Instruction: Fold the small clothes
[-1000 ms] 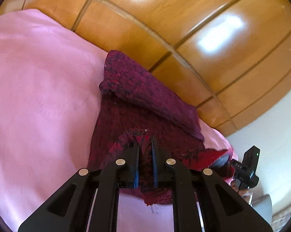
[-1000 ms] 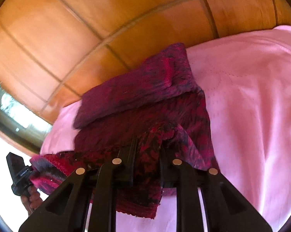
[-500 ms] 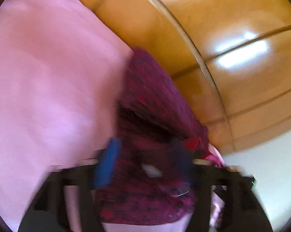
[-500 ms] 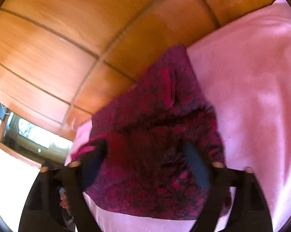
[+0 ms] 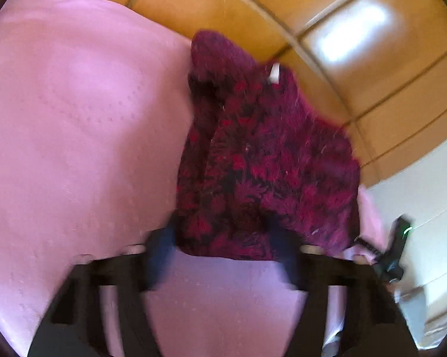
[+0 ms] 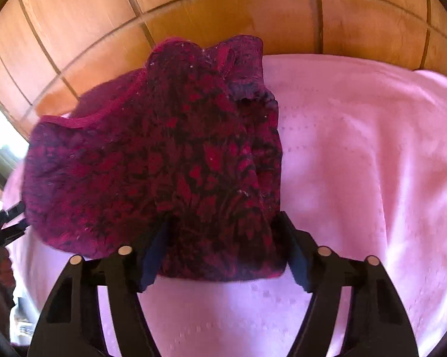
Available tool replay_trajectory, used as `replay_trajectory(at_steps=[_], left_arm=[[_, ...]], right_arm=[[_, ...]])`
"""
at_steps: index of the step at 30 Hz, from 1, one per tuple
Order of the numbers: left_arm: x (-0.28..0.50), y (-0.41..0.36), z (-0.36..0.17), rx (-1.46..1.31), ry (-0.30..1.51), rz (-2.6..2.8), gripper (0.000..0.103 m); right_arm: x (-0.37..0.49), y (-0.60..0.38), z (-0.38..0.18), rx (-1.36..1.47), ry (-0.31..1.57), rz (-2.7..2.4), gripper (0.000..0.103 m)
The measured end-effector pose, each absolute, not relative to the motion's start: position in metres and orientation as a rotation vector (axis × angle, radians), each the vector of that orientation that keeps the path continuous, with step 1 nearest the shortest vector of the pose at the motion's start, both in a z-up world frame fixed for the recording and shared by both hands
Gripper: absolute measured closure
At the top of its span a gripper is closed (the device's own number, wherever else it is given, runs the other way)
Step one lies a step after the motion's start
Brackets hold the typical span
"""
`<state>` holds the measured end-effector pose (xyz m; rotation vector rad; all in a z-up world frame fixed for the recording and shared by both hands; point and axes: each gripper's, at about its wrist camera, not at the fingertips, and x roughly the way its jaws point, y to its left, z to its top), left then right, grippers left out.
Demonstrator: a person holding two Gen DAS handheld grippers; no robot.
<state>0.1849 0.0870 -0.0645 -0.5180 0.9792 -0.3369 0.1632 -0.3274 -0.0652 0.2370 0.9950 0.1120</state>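
Note:
A small dark red and maroon patterned knit garment (image 5: 268,160) lies folded over on the pink bed sheet (image 5: 83,136), against the wooden headboard; it also shows in the right wrist view (image 6: 164,160). My left gripper (image 5: 223,241) is open, its fingers either side of the garment's near edge, holding nothing. My right gripper (image 6: 223,250) is open too, its jaws wide apart astride the garment's near right corner. The other gripper shows at the right edge of the left wrist view (image 5: 393,253) and the left edge of the right wrist view (image 6: 3,226).
A wooden panelled headboard (image 6: 223,9) stands right behind the garment. The pink sheet (image 6: 357,154) stretches wide to the right in the right wrist view. A pale wall (image 5: 425,178) lies past the bed's edge.
Both grippers were shut on the garment's near edge a second ago. They carried it forward over the garment, opened and let go; the garment now lies folded over.

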Motion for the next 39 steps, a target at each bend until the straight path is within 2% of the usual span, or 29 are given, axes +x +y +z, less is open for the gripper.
replay_trajectory(at_steps=[1, 3, 10, 18, 25, 29, 31, 32, 33, 34, 35, 39], left_arm=[[0.186, 0.081, -0.064, -0.503, 0.979, -0.321, 0.067], [0.181, 0.085, -0.061, -0.515, 0.961, -0.312, 0.079], [0.152, 0.093, -0.042, -0.491, 0.912, -0.326, 0.092], [0.095, 0.101, -0.039, -0.497, 0.932, -0.34, 0.093], [0.025, 0.11, -0.038, -0.542, 1.007, -0.349, 0.093], [0.022, 0.103, -0.036, -0.485, 1.023, -0.316, 0.089], [0.027, 0.103, -0.023, -0.436, 0.983, -0.289, 0.085], [0.03, 0.104, -0.016, -0.408, 0.957, -0.275, 0.079], [0.035, 0.103, -0.005, -0.372, 0.923, -0.269, 0.072], [0.039, 0.102, 0.003, -0.343, 0.89, -0.257, 0.067], [0.041, 0.103, 0.007, -0.323, 0.869, -0.246, 0.058], [0.06, 0.085, 0.021, -0.19, 0.815, -0.256, 0.056]], right_arm=[[0.163, -0.327, -0.063, 0.241, 0.993, 0.107, 0.062], [0.157, -0.33, -0.051, 0.253, 0.968, 0.103, 0.078], [0.119, -0.34, -0.026, 0.33, 0.931, 0.142, 0.092], [0.066, -0.335, -0.015, 0.397, 0.954, 0.193, 0.092], [0.0, -0.341, -0.012, 0.373, 1.056, 0.263, 0.092], [-0.009, -0.342, -0.021, 0.36, 1.097, 0.245, 0.091], [0.0, -0.339, -0.018, 0.346, 1.082, 0.218, 0.078], [0.004, -0.339, -0.014, 0.329, 1.06, 0.203, 0.069], [0.006, -0.338, -0.007, 0.302, 1.028, 0.186, 0.049], [0.003, -0.34, -0.004, 0.29, 1.001, 0.184, 0.047], [0.008, -0.338, 0.004, 0.284, 0.969, 0.185, 0.047], [0.028, -0.328, 0.019, 0.202, 0.884, 0.16, 0.047]])
